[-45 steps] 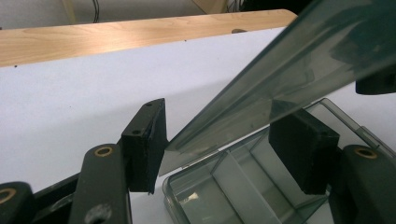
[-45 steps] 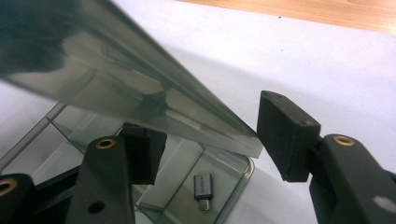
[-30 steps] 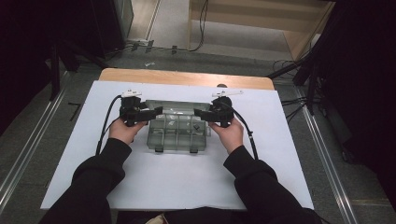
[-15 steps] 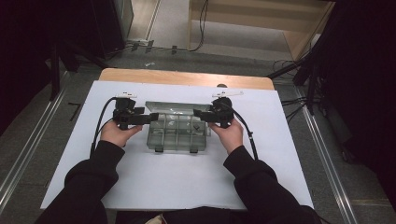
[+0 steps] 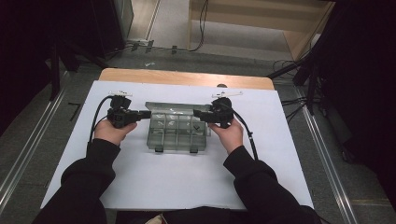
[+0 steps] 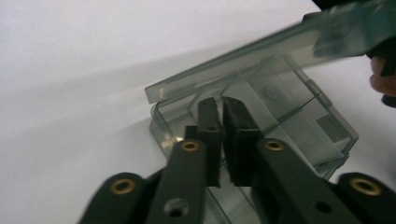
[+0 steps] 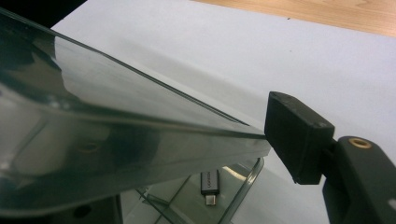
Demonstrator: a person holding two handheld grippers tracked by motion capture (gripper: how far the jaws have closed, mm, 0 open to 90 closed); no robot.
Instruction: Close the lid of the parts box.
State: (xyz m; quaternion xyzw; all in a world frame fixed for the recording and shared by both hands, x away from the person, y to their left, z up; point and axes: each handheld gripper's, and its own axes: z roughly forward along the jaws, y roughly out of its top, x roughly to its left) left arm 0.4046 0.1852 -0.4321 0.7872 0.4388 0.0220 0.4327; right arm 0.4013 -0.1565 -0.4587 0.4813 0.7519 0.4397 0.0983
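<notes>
A clear plastic compartment box (image 5: pixel 177 135) lies on the white table cover (image 5: pixel 140 186). Its lid (image 5: pixel 173 108) is tilted up off the base. My right gripper (image 5: pixel 197 113) is shut on the lid's right end; the lid (image 7: pixel 116 126) runs against one black pad (image 7: pixel 296 135), and the other jaw is hidden under it. A small USB stick (image 7: pixel 210 183) lies in a compartment below. My left gripper (image 5: pixel 145 114) is at the box's left end. Its jaws (image 6: pixel 220 105) have just closed and stand shut with nothing between them, in front of the box corner (image 6: pixel 299 126) and under the lid (image 6: pixel 261 56).
The bare wooden table edge (image 5: pixel 187 77) runs along the far side. Cables trail from both grippers over the cover. Metal floor rails (image 5: pixel 28 154) run past the table on the left and right, and dark stands are at the back.
My left gripper has drawn a little to the left at the box's left end and its jaws have come together. The right gripper has stayed put on the lid.
</notes>
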